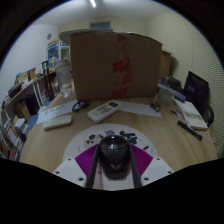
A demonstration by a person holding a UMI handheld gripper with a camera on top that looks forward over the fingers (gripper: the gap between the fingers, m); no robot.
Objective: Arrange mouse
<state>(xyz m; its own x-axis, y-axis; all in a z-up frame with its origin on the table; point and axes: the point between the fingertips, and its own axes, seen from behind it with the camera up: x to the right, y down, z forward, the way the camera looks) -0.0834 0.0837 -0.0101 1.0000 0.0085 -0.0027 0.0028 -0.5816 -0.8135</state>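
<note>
A dark, glossy computer mouse sits between my two fingers, just above a white round mat on the wooden table. My gripper is shut on the mouse: both dark fingers press against its sides, with the magenta pads showing at either side of it. The mouse's underside and rear are hidden by the fingers.
A white remote lies on the table beyond the mouse, with a large cardboard box behind it. A flat white item lies at the left by cluttered shelves. An open laptop and books are at the right.
</note>
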